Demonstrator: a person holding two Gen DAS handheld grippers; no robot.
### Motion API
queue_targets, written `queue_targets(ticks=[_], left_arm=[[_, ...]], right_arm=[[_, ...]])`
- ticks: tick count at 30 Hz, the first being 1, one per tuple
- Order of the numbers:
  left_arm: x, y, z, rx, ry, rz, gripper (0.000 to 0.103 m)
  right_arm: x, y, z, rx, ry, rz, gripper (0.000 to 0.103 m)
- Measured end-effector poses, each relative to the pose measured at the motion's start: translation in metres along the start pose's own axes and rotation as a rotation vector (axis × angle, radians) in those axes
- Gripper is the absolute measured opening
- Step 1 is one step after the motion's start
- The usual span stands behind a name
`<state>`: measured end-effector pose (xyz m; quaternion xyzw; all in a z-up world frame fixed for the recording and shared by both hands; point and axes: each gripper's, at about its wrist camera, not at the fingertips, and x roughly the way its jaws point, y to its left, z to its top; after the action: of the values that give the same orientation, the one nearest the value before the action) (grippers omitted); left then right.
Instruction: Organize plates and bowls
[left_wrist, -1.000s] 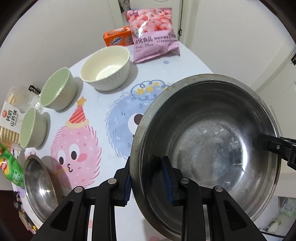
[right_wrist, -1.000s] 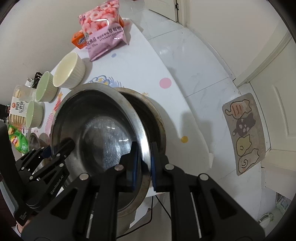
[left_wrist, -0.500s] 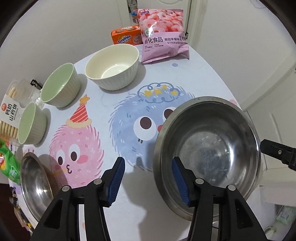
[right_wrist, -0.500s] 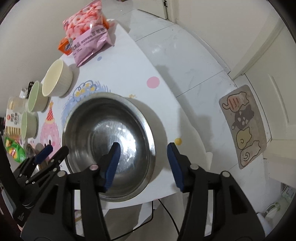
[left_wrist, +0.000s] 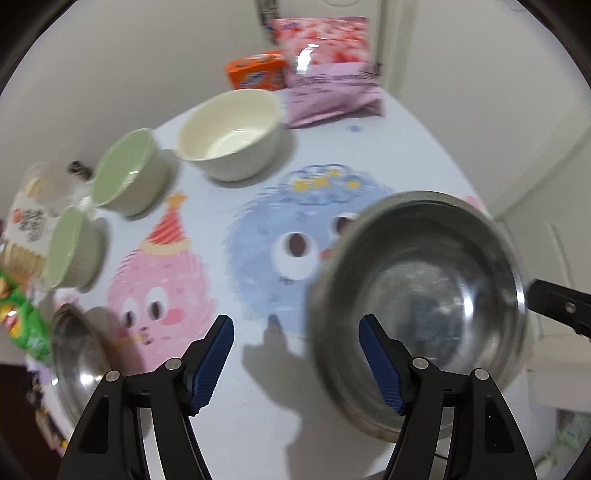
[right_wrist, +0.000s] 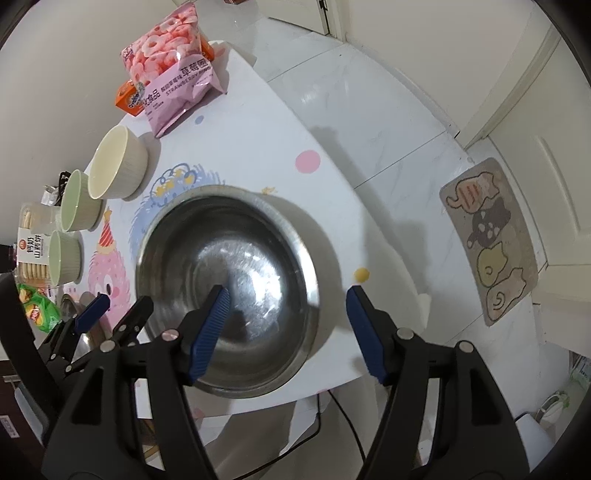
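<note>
At the far left of the left wrist view, a green snack packet (left_wrist: 22, 325) and a biscuit pack (left_wrist: 27, 229) with a red-and-white label are cut off by the frame edge and too blurred to read. Below them a small steel bowl (left_wrist: 79, 354) sits at the table's (left_wrist: 255, 417) near-left edge, half hidden behind the left gripper's (left_wrist: 295, 358) black arm. The whole of this view is smeared by motion.

Moving right, two pale green ribbed bowls (left_wrist: 123, 173) stand near each other, then a cream ribbed bowl (left_wrist: 231, 138), all upright and empty on the cartoon-printed tablecloth. Behind the cream bowl lie an orange box (left_wrist: 256, 70) and a pink snack bag (left_wrist: 328, 74).

The left gripper has just been opening; its blue pads are spread wide over the cloth, gripping nothing, and its right finger overlaps the rim of the large steel bowl (left_wrist: 421, 291) without pressing it.

That large bowl (right_wrist: 225, 277) rests upright near the table's near-right edge. It is shiny, scuffed inside and empty. In the right wrist view a second rim shows just outside its far edge, so it seems nested in another steel bowl, though most of that lower one is hidden.

The right gripper (right_wrist: 286, 325) has also just been opening: its jaws straddle the bowl's right rim, one pad over the inside, one outside, neither pressing on it. At the far right, a floor mat (right_wrist: 491, 240) with cat figures lies on the tiles.
</note>
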<state>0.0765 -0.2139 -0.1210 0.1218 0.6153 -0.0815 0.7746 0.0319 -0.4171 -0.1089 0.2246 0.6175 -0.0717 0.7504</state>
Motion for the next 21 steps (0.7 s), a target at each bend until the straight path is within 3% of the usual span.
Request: queue_targets(ticks=[4, 7, 10, 18, 21], left_arm=[[-0.010, 0.033, -0.011, -0.087, 0.018, -0.043, 0.072], [-0.025, 0.068, -0.023, -0.167, -0.004, -0.014, 0.072], [-0.038, 0.115, -0.036, -0.256, -0.013, 0.051, 0.072], [-0.042, 0.250, -0.095, -0.560, 0.026, 0.108, 0.073], [-0.038, 0.283, -0.117, -0.636, 0.041, 0.113, 0.073]], right_arm=[[-0.004, 0.017, -0.006, -0.012, 0.006, 0.023, 0.068], [-0.006, 0.044, -0.009, -0.049, 0.010, 0.052, 0.070], [-0.005, 0.084, -0.013, -0.111, 0.016, 0.093, 0.071], [0.024, 0.225, -0.048, -0.402, 0.102, 0.174, 0.072], [0.040, 0.270, -0.068, -0.504, 0.132, 0.174, 0.072]])
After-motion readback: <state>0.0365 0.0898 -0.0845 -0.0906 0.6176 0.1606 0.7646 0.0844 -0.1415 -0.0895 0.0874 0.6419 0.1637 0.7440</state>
